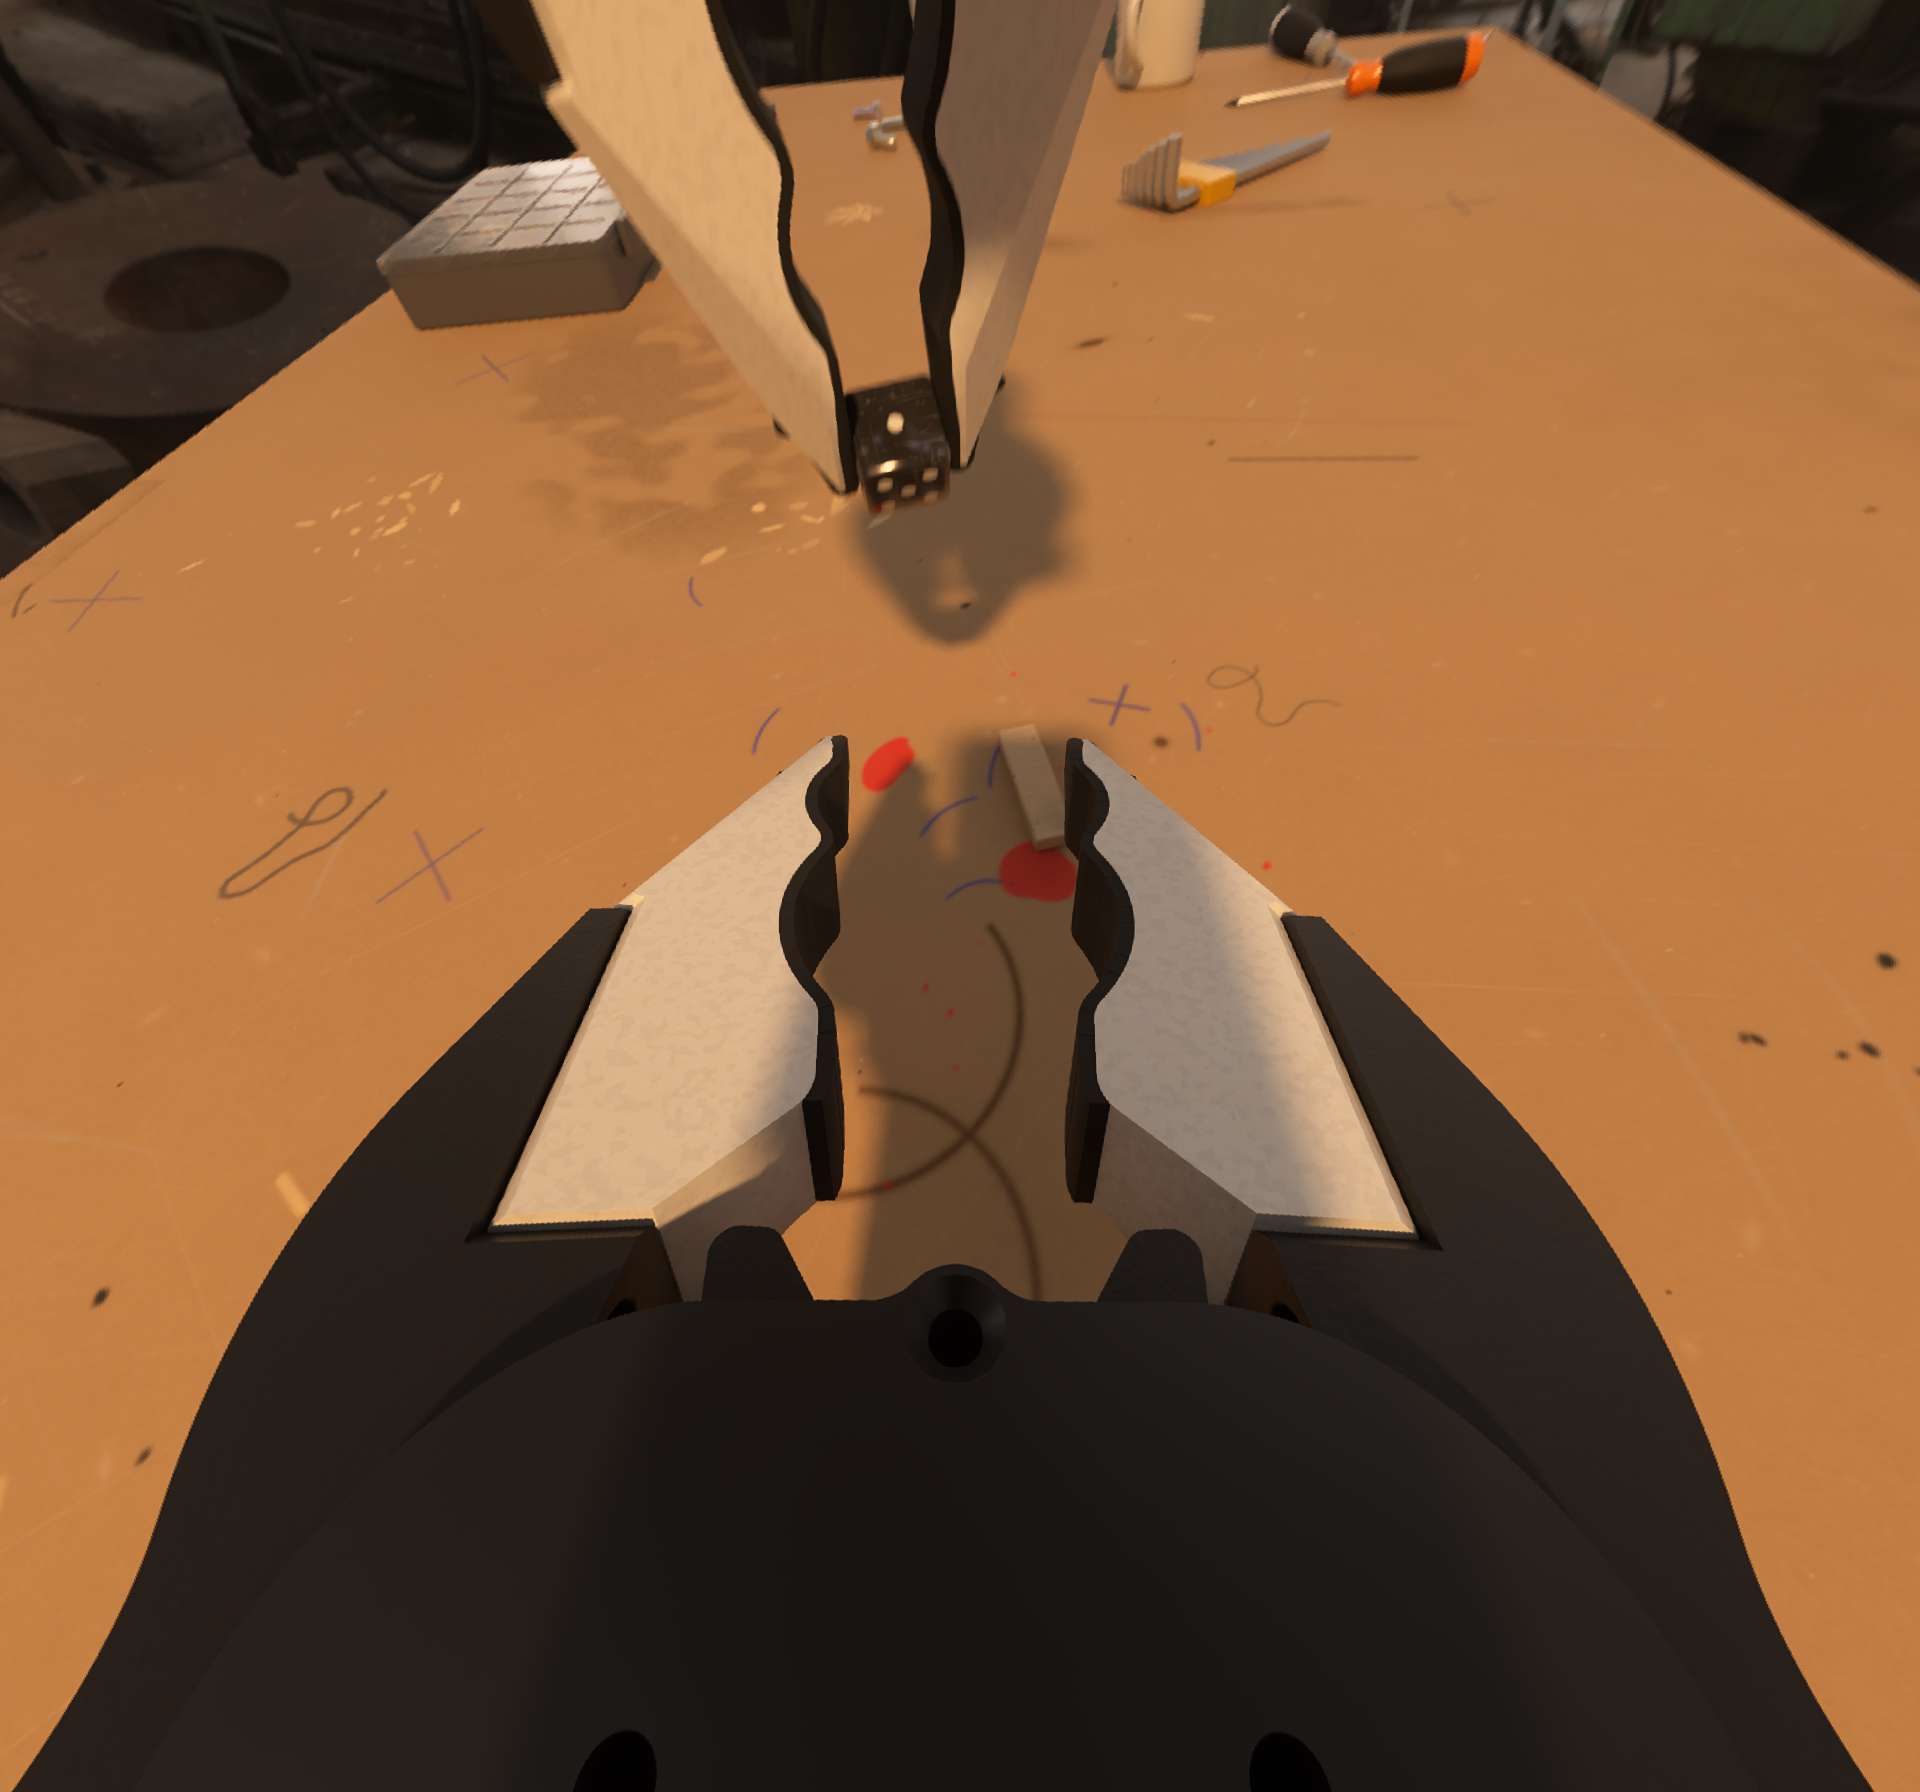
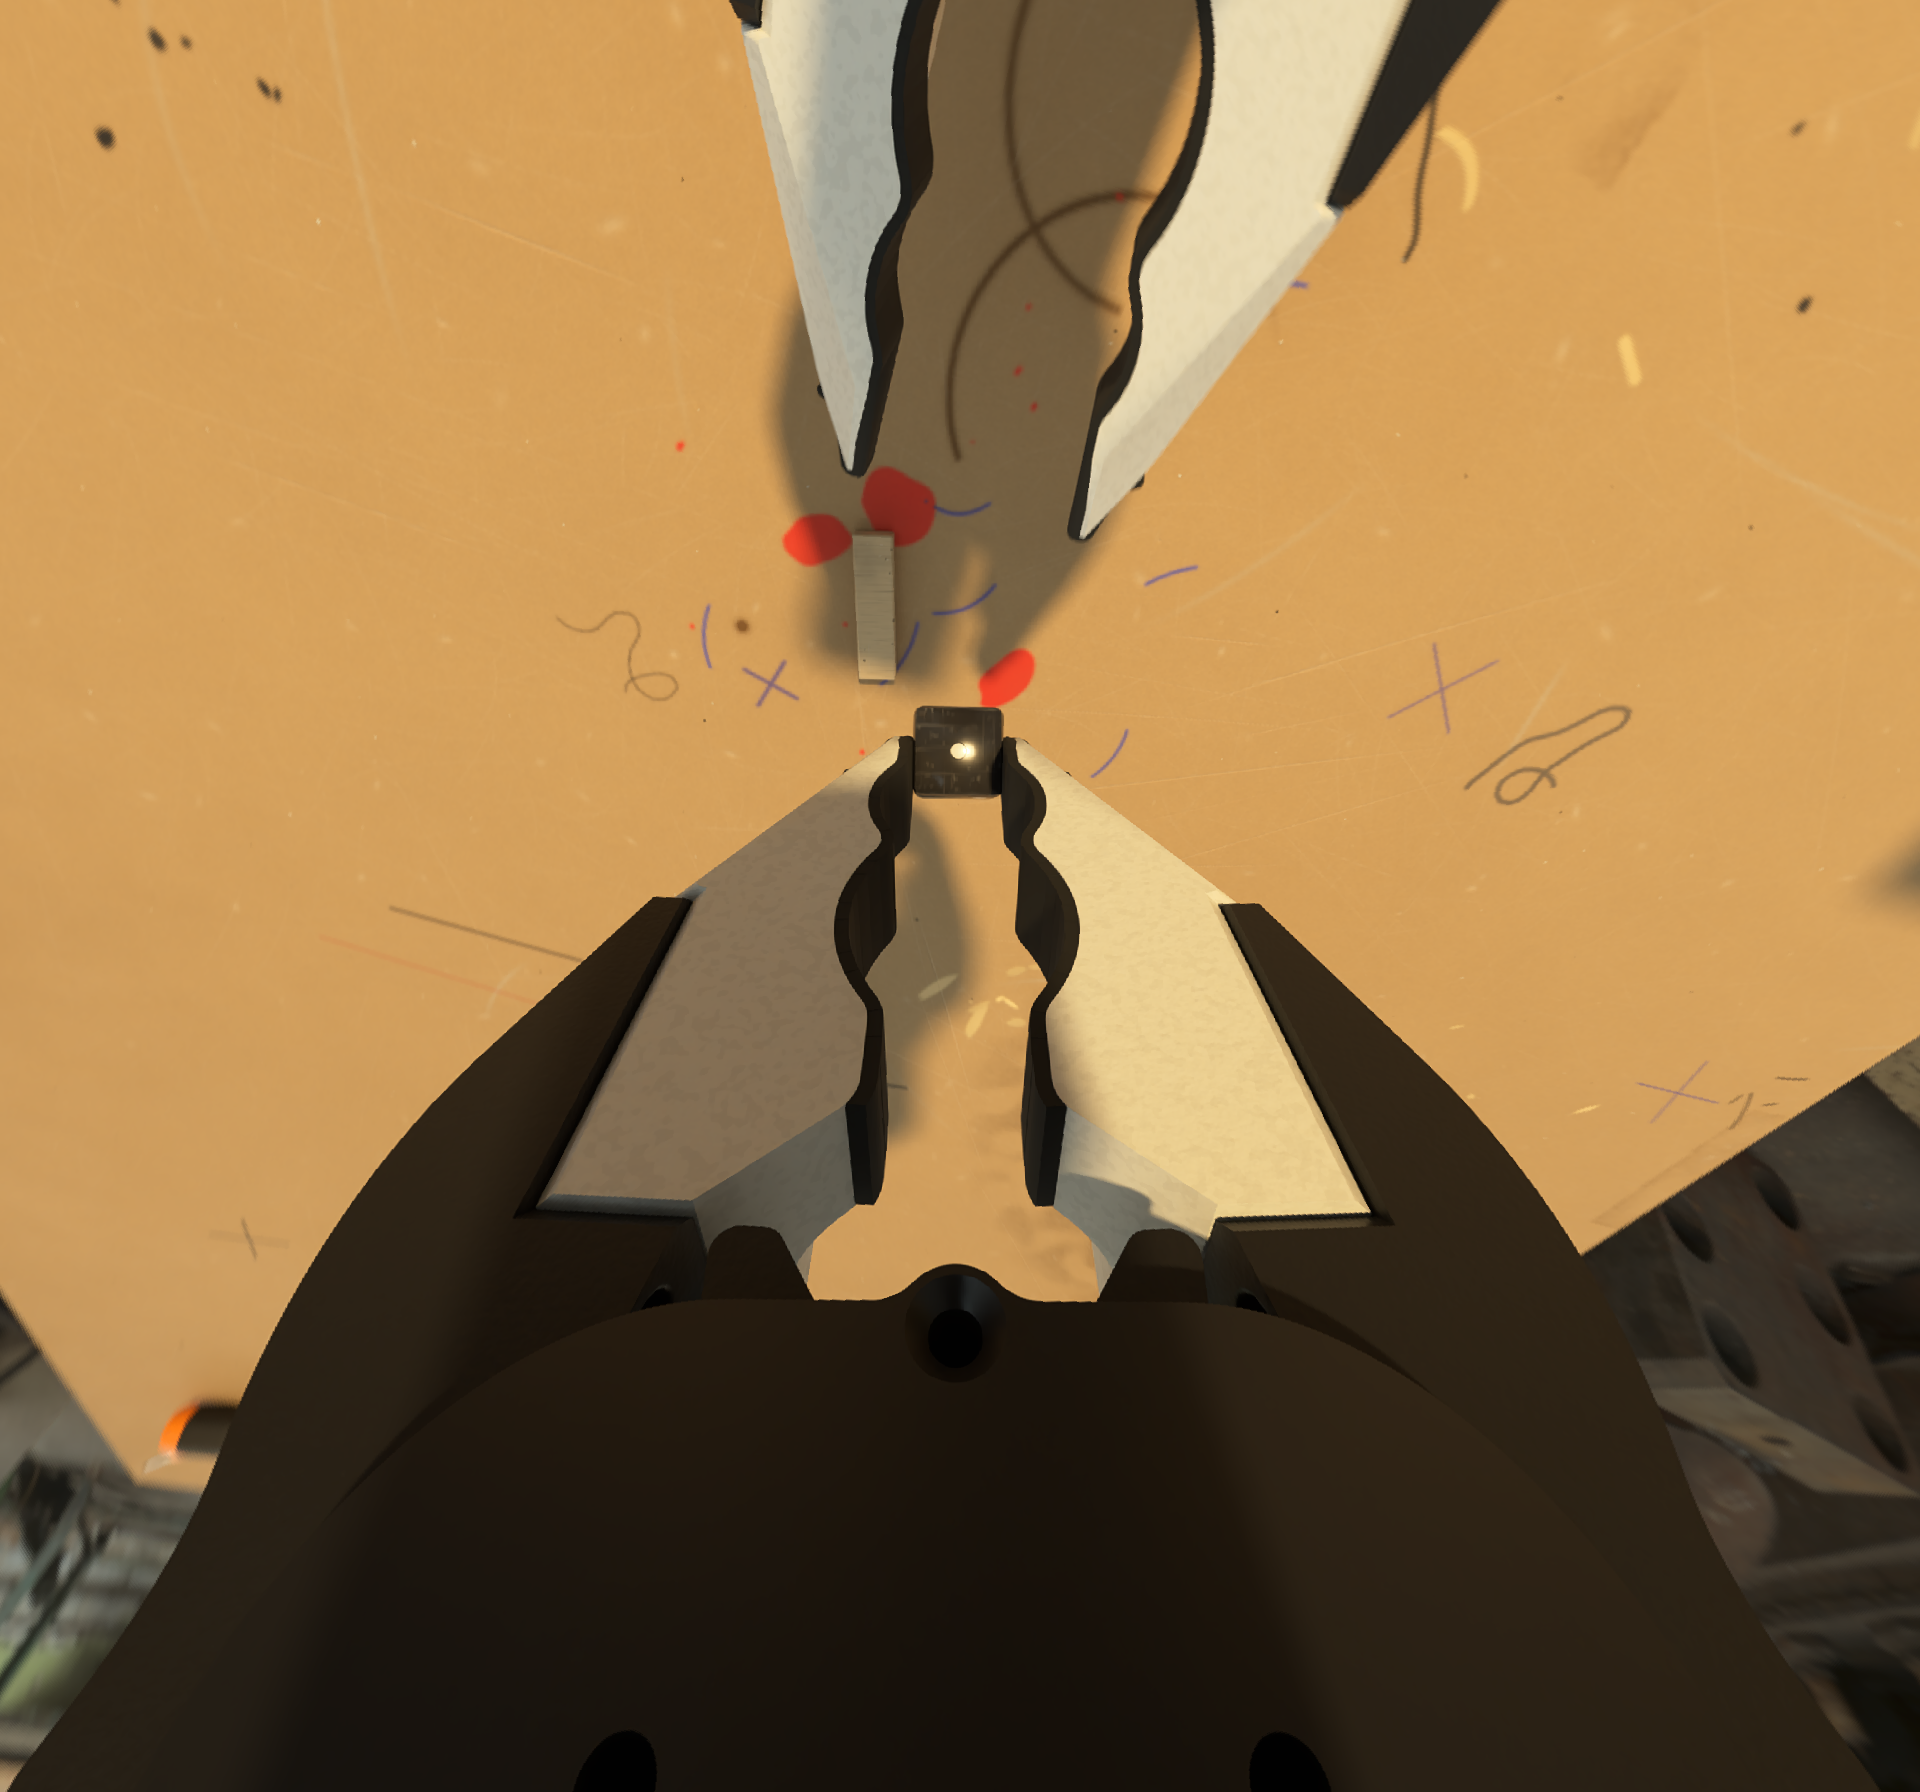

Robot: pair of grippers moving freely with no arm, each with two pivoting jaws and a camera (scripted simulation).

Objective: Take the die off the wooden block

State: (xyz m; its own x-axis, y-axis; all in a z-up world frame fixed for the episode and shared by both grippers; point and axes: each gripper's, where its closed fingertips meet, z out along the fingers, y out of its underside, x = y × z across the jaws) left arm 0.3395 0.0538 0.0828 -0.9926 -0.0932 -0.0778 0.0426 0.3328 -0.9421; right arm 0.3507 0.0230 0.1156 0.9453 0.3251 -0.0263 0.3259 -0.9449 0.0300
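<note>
A black die (image 2: 957, 752) with white pips sits between the fingertips of my right gripper (image 2: 957, 763), which is shut on it. In the left wrist view the same die (image 1: 902, 446) hangs in the right gripper (image 1: 902, 469) just above the table. A small pale wooden block (image 2: 874, 606) lies flat on the table beyond the die, apart from it. It also shows in the left wrist view (image 1: 1035, 799), just inside my right fingertip. My left gripper (image 1: 956, 755) is open and empty, low over the table, and appears in the right wrist view (image 2: 971, 501).
The brown worktable (image 1: 1455, 599) bears red paint blots (image 2: 899, 502), pen marks and wood chips. At its far end stand a grey metal box (image 1: 514, 246), a white mug (image 1: 1169, 7), an orange-handled screwdriver (image 1: 1392, 69), a hex key set (image 1: 1195, 173) and bolts (image 1: 878, 127).
</note>
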